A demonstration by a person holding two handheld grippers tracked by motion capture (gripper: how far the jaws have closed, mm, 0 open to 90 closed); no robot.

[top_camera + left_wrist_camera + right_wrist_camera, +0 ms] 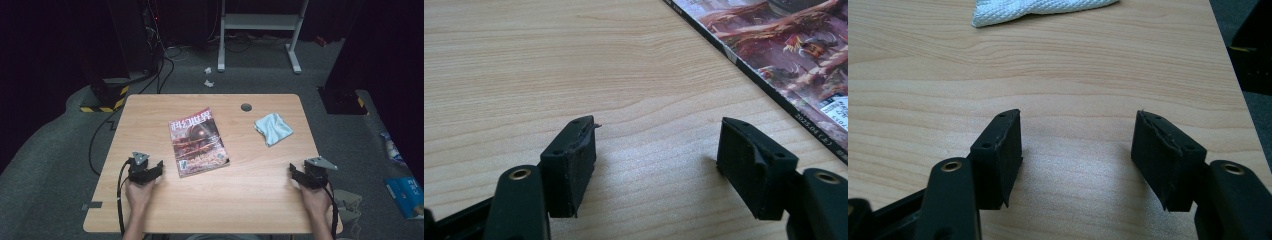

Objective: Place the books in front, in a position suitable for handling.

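Note:
A magazine (198, 142) with a reddish cover and white title characters lies flat near the middle of the wooden table (250, 190). Its spine edge and lower corner show at the upper right of the left gripper view (784, 55). A pale blue-white cloth (272, 128) lies crumpled at the right rear, and its edge appears at the top of the right gripper view (1033, 9). My left gripper (159, 169) rests on the table just left of the magazine, open, with bare wood between its jaws (656, 145). My right gripper (294, 172) rests near the table's right edge, open and holding nothing (1078, 140).
A round grey cable hole (246, 107) sits at the table's rear centre. Beyond the table are a white metal stand (260, 22), black cables on the grey floor, a hazard-striped base (105, 102) and scraps of paper (208, 76). A blue packet (406, 195) lies on the floor at right.

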